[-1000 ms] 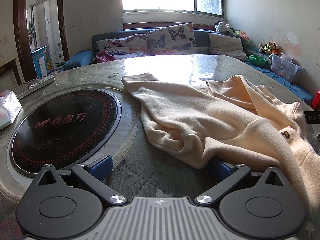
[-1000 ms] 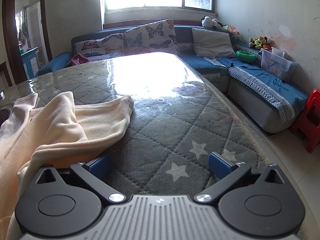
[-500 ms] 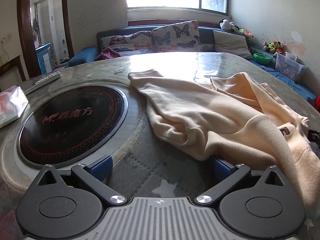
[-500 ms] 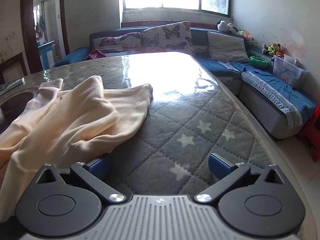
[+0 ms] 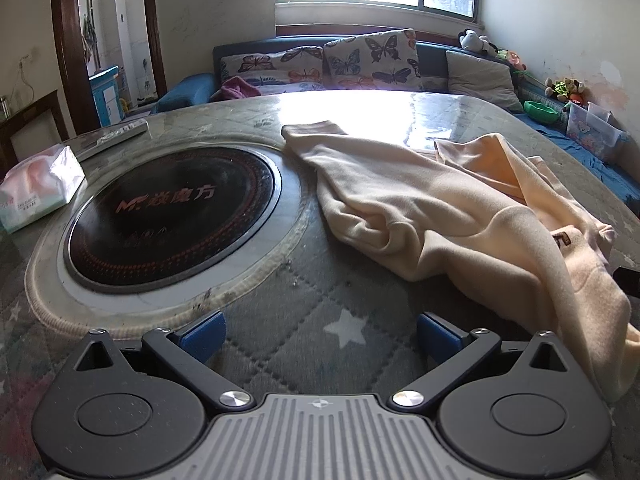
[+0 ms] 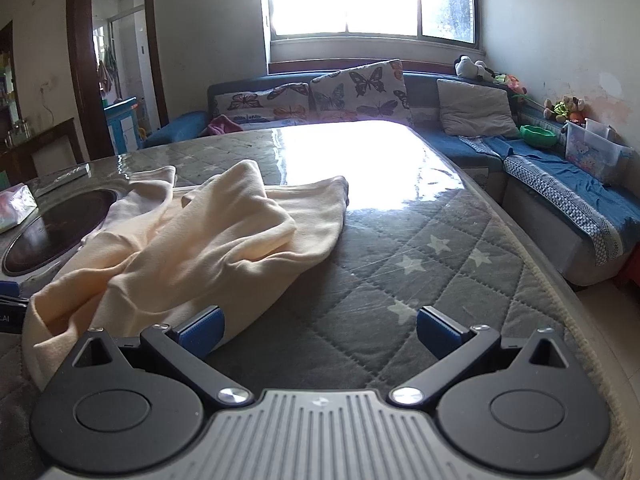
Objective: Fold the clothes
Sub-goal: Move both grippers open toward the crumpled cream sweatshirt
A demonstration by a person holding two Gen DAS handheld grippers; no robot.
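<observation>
Cream fleece garment (image 5: 432, 216) lies crumpled and unfolded on the bench, centre to right of the left wrist frame; a small brown label patch (image 5: 561, 237) shows near its right side. In the right wrist frame the same garment (image 6: 208, 248) fills centre-left, with one edge running down to the lower left.

Left claw (image 5: 319, 334): jaws wide, nothing between them, blue pads over bare quilt, garment just right of the right pad.
Right claw (image 6: 319, 330): jaws wide, not gripping; left blue pad (image 6: 201, 327) sits at the garment's near edge, and I cannot tell whether it touches.

Bench (image 5: 304, 320) is round, with a grey star-quilted cover under clear glossy film. Round black glass cooktop (image 5: 172, 216) with red lettering is inset left of the garment. White tissue pack (image 5: 38, 186) at far left, grey remote (image 5: 116, 136) behind it. Blue sofa with butterfly cushions (image 6: 352, 92) across the upper centre, under the bright window.
</observation>
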